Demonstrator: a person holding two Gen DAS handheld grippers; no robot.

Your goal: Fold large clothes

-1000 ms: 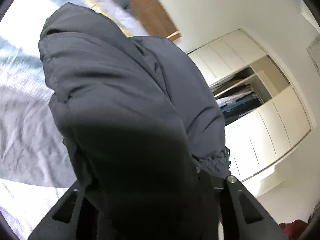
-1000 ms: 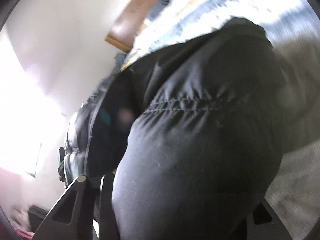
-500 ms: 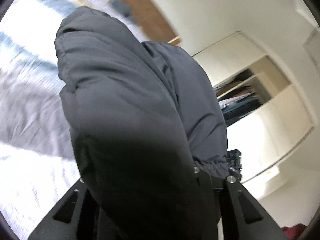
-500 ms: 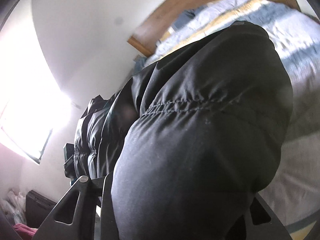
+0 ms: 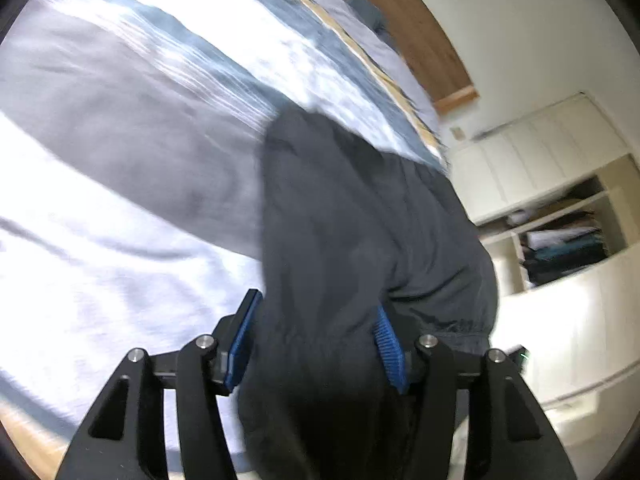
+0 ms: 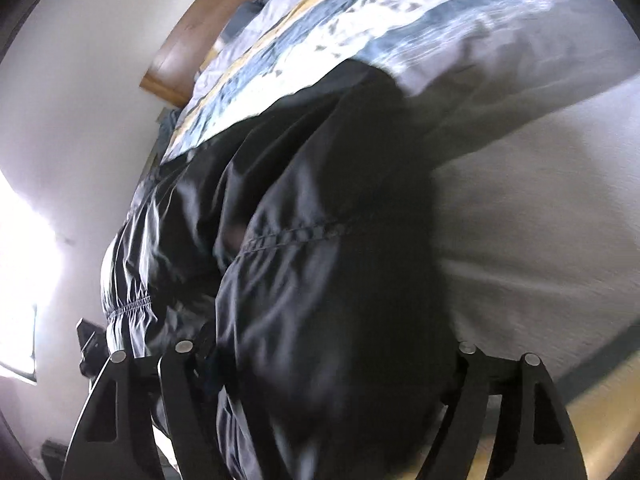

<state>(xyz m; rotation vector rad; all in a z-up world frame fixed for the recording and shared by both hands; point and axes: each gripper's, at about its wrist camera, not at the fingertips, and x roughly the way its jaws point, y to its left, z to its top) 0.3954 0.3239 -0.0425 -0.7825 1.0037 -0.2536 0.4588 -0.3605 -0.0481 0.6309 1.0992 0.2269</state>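
Observation:
A dark grey puffy jacket (image 5: 360,232) hangs from both grippers over the bed. In the left wrist view my left gripper (image 5: 316,344) has its blue-padded jaws spread wide, and the jacket's fabric drapes between them. In the right wrist view the jacket (image 6: 312,264) bulges over my right gripper (image 6: 332,364) and hides its fingertips. Its jaws stand wide with fabric bunched between them. The jacket's gathered cuff (image 6: 128,308) shows at the left.
The bed's cover (image 5: 120,152) in grey, white and blue bands fills the left wrist view, seen also in the right wrist view (image 6: 520,92). A wooden headboard (image 5: 420,36) stands behind. A white wardrobe (image 5: 560,216) with an open shelf of clothes is at right.
Both grippers have swung down toward the bed with the jacket. The jacket has dropped lower in both views. The left gripper's blue pads, hidden before, now show spread apart.

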